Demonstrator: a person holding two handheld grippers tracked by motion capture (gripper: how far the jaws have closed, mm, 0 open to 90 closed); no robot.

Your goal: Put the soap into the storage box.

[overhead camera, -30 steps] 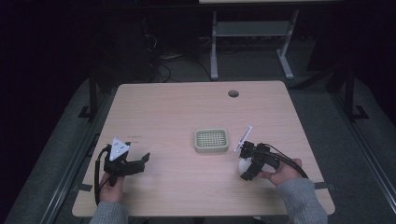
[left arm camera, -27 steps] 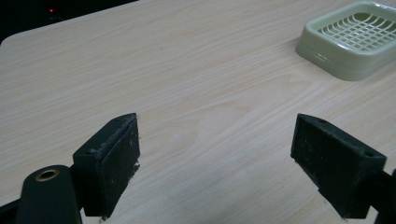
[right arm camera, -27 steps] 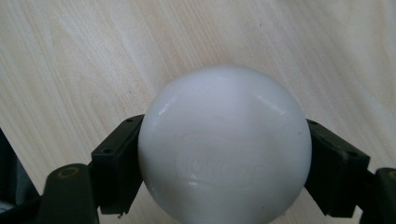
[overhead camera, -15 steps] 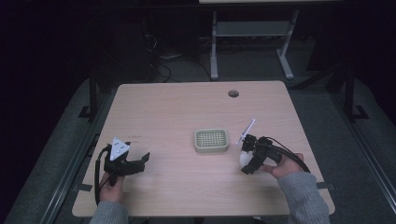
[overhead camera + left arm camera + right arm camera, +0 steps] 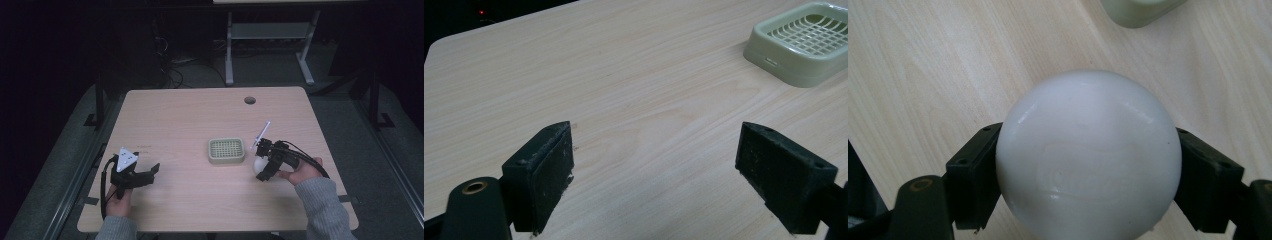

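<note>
The right gripper [image 5: 262, 161] clamps the white soap [image 5: 1088, 155] just at three o'clock of the green dish [image 5: 226, 150]. Lift it clear of the rim, centre it over the grid, then release gently. The left gripper [image 5: 134, 176] rests open at eight o'clock.

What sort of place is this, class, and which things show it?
Probably a lab or workshop: a bare light wooden table with a cable hole, tangled black cables on the dark floor, a grey metal bench frame behind.
</note>
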